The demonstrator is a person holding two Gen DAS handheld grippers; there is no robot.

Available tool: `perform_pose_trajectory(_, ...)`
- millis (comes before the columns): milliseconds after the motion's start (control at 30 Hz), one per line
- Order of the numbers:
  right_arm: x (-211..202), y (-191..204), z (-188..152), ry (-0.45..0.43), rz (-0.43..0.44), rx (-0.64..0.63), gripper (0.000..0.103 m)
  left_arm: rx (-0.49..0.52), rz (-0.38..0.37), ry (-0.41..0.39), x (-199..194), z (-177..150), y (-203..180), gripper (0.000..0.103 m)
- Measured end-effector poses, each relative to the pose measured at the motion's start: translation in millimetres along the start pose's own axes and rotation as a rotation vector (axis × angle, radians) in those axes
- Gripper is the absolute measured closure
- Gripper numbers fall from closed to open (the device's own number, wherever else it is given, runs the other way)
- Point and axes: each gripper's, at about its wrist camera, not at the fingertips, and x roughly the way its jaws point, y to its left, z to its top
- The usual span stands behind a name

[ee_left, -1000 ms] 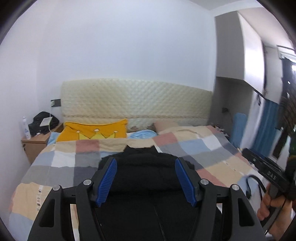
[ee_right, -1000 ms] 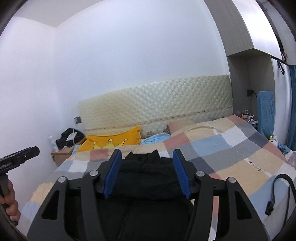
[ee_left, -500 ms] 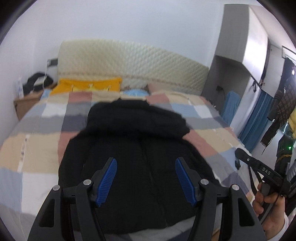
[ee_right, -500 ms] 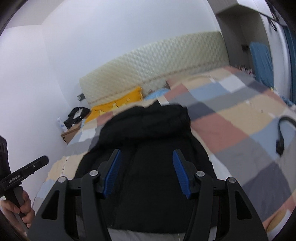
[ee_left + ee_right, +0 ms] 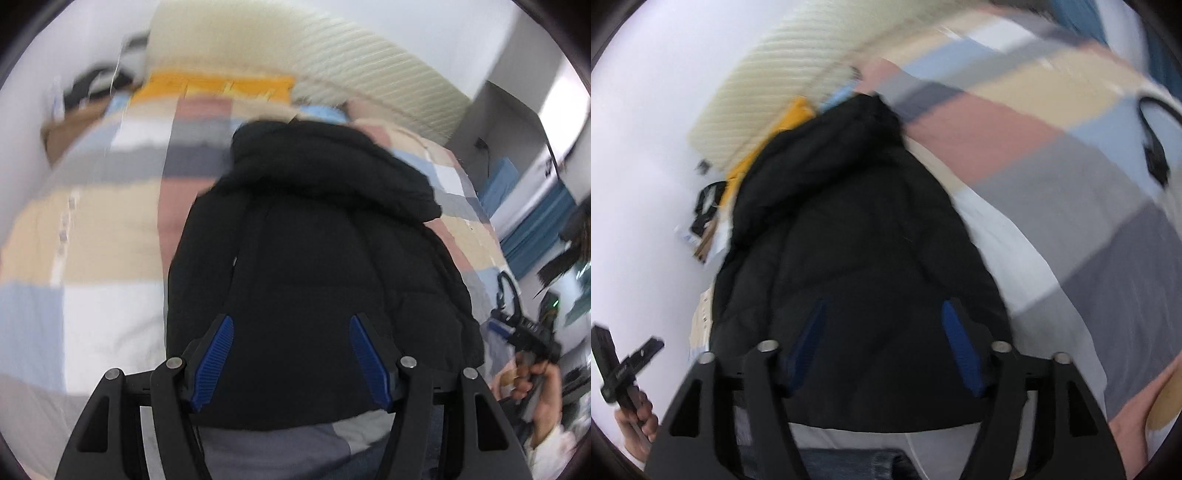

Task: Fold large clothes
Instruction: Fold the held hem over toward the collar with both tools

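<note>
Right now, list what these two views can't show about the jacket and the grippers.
- Black jacket hem: left wrist view, covered by the left gripper.
- Sleeves: neither view shows them separately; dark fabric, motion blur.
- Right gripper, opening: one pad smeared.
- Contact with jacket: unclear in either view.

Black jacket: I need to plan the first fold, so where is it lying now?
In both wrist views the black jacket lies spread on the checked bedspread, hood end toward the padded headboard and yellow pillow.

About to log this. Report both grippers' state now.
Left gripper: open, holding nothing.
Right gripper: jaws opening, nothing between them, above the black jacket.
</note>
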Motion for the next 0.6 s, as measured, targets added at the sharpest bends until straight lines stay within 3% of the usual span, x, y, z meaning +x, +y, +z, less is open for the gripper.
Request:
perform_pose_trajectory(167,21,-21,-5,0.1,0.039,0.123,0.026,-0.212,-0.095,0.117,29,-17,60,0.038)
perform_pose_trajectory(233,27,-26,-5,0.119,0.024,0.133,0.022,-0.262,-0.095,0.155,37,-23,75,0.038)
perform_pose_trajectory(400,35,-38,-3,0.108,-0.135,0.129,0.019,-0.261,-0.059,0.161,43,-27,94,0.037)
perform_pose_trajectory(500,39,-55,-3,0.123,-0.199,0.173,0.013,-0.25,-0.018,0.17,48,-27,103,0.022)
perform_pose_trajectory(600,40,-80,-8,0.133,-0.172,0.316,0.0,-0.269,-0.024,0.203,59,-31,116,0.02)
